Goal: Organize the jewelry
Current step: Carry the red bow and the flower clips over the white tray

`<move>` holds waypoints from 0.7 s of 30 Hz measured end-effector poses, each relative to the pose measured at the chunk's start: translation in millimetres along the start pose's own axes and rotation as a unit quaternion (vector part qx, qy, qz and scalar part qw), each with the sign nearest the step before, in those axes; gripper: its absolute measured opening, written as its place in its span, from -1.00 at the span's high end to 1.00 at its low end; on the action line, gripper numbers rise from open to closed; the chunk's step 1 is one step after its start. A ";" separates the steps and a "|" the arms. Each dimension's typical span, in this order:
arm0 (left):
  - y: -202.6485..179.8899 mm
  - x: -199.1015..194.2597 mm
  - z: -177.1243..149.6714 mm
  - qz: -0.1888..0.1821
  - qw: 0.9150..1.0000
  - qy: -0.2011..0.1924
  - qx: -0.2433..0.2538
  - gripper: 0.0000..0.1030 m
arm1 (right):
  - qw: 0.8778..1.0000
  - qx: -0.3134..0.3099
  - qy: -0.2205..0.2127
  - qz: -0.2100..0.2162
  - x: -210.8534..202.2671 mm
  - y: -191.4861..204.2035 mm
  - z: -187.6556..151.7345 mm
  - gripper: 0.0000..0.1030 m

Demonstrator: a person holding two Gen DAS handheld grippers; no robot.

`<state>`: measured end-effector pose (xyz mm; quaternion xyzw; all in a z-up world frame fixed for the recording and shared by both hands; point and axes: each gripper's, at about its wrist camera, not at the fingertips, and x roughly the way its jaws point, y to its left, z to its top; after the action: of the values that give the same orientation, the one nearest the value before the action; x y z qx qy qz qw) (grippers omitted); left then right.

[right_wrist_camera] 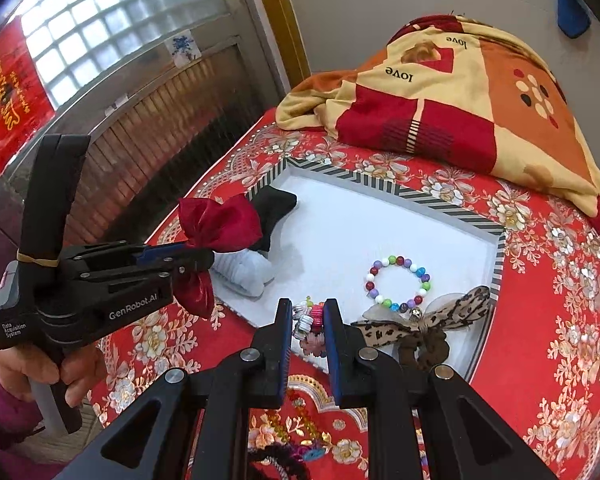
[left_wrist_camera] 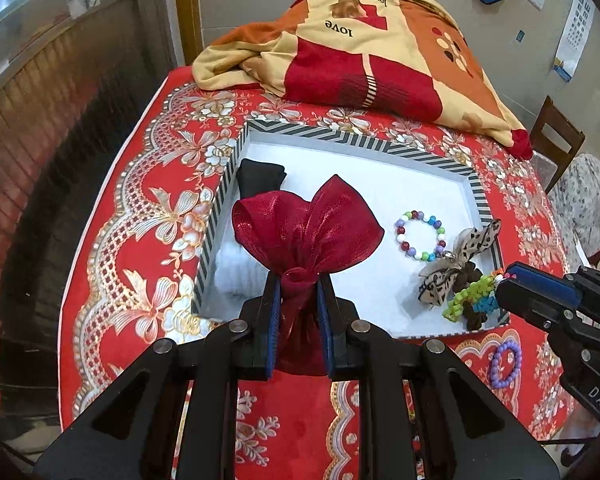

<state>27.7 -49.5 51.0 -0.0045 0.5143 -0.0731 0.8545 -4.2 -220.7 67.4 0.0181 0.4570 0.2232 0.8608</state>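
Observation:
My left gripper (left_wrist_camera: pixel 298 284) is shut on the neck of a dark red organza pouch (left_wrist_camera: pixel 304 228) and holds it above the near left part of a white tray with a striped rim (left_wrist_camera: pixel 356 138); the pouch also shows in the right wrist view (right_wrist_camera: pixel 220 222). My right gripper (right_wrist_camera: pixel 308 312) is shut on a small multicoloured woven bracelet (right_wrist_camera: pixel 314 316) at the tray's near edge; it shows green in the left wrist view (left_wrist_camera: pixel 466 294). In the tray lie a coloured bead bracelet (right_wrist_camera: pixel 398 282), a leopard-print bow scrunchie (right_wrist_camera: pixel 428 328), a black cloth (right_wrist_camera: pixel 274 208) and a white cloth roll (right_wrist_camera: pixel 246 270).
A purple bead bracelet (left_wrist_camera: pixel 506 364) lies on the red floral tablecloth (left_wrist_camera: pixel 140 208) near the tray's front right corner. More beaded items (right_wrist_camera: pixel 292 432) lie under my right gripper. A folded patchwork blanket (left_wrist_camera: pixel 364 48) fills the table's far end. A wooden chair (left_wrist_camera: pixel 556 136) stands right.

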 end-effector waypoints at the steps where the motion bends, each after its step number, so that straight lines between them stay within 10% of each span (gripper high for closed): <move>1: -0.3 2.4 1.8 0.000 1.000 0.001 0.001 0.69 | 1.000 0.001 0.001 0.001 1.8 -0.6 0.9 0.71; 21: 4.5 51.5 22.2 -0.012 0.998 0.053 -0.006 0.69 | 0.999 0.014 0.029 0.019 48.3 -5.0 14.7 0.71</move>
<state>71.6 -53.3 15.9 -0.0118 0.5593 -0.0808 0.8249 32.7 -203.3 37.2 0.0327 0.4848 0.2337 0.8422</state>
